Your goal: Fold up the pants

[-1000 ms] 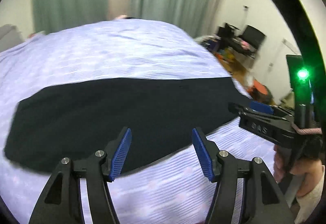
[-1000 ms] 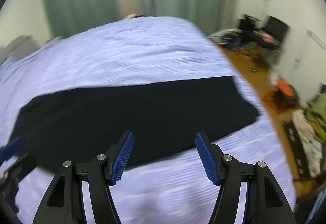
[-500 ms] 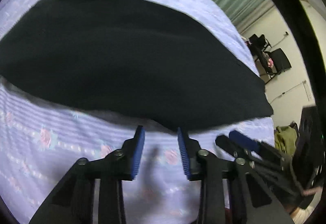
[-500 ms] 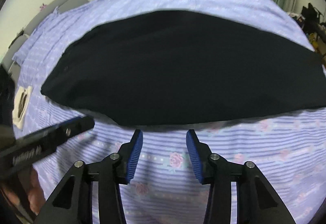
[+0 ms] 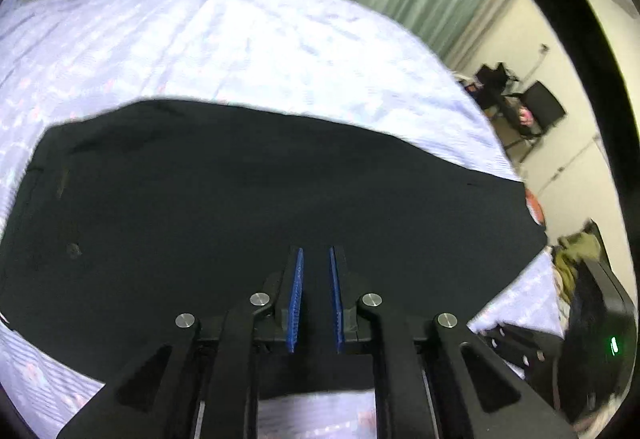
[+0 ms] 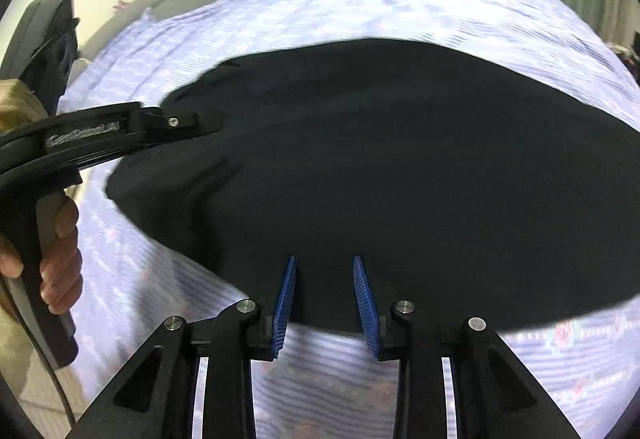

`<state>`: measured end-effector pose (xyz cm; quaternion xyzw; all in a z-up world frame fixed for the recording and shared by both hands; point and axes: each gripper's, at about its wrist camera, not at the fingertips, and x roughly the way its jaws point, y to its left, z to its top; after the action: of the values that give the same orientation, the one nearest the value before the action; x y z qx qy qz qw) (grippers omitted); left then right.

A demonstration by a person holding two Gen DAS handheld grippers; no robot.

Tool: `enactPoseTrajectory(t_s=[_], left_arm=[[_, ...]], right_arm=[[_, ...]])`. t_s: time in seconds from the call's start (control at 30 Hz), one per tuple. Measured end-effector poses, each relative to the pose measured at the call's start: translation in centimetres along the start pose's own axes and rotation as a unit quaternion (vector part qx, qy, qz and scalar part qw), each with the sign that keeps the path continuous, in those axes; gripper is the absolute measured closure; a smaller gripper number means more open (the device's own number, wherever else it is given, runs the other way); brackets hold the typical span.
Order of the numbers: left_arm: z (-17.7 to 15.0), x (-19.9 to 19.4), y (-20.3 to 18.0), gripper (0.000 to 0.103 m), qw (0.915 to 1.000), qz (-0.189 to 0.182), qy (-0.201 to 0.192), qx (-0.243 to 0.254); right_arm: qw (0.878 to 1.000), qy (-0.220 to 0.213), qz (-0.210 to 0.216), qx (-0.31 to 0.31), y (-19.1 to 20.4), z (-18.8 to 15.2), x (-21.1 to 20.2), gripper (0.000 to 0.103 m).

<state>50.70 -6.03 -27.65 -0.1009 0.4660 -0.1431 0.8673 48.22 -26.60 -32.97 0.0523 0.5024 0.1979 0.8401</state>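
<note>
The bed (image 5: pixel 248 51), covered in a pale lilac striped sheet with small flowers, fills both views, and the black pants (image 5: pixel 248 207) lie spread flat across it, already doubled leg on leg as far as I can judge, with the near long edge running right under both tools. The biggest risk is a shallow bite: if either tool closes on the top layer alone, the lower layer would probably stay on the sheet and the fold would come out skewed. Just as likely, the pads could catch the sheet along with the cloth, since the pants' edge lies directly on it, and the bedding would then lift too. Uneven lifting is another worry, because the two grip points sit well apart along the same edge and the limp cloth between them would sag or twist. The right gripper (image 6: pixel 324 263) is closing, its blue pads still clearly apart, with the near edge of the pants lying between them; I cannot tell whether the pads press the fabric yet. The left gripper (image 5: pixel 316 253) is also closing and nearly pressed together, only a narrow slot left, with black cloth in that slot; whether it already pinches is not clear.
</note>
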Motion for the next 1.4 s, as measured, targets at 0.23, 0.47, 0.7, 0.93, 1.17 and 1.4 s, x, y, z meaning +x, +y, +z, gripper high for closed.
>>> enactPoseTrajectory(t_s=[0.23, 0.47, 0.7, 0.93, 1.17, 1.4], left_arm=[[-8.0, -0.4, 1.4, 0.075, 0.9939, -0.023, 0.076, -0.077], [-8.7, 2.5, 6.2, 0.046, 0.9691, -0.07, 0.076, -0.224], [-5.5, 1.5, 7.1, 0.087, 0.9672, -0.062, 0.041, -0.243], [0.6, 1.1, 5.5, 0.087, 0.9814, -0.05, 0.018, -0.185], [5.5, 3.3, 4.0, 0.087, 0.9837, -0.048, 0.03, -0.171], [5.8, 4.4, 4.9, 0.087, 0.9844, -0.05, 0.051, -0.161]], right_arm=[[0.999, 0.022, -0.008, 0.025, 0.9, -3.3, -0.7, 0.071], [0.996, 0.052, -0.014, 0.072, 0.5, -5.9, 0.3, 0.065], [0.996, 0.048, -0.015, 0.067, 0.2, -5.8, 0.3, 0.064], [0.999, -0.015, 0.021, 0.034, 1.8, -1.7, -1.0, 0.064], [0.997, -0.074, 0.037, 0.0, 2.8, 4.0, -0.1, 0.058], [0.994, -0.076, 0.064, -0.036, 4.2, 6.8, 1.2, 0.057]])
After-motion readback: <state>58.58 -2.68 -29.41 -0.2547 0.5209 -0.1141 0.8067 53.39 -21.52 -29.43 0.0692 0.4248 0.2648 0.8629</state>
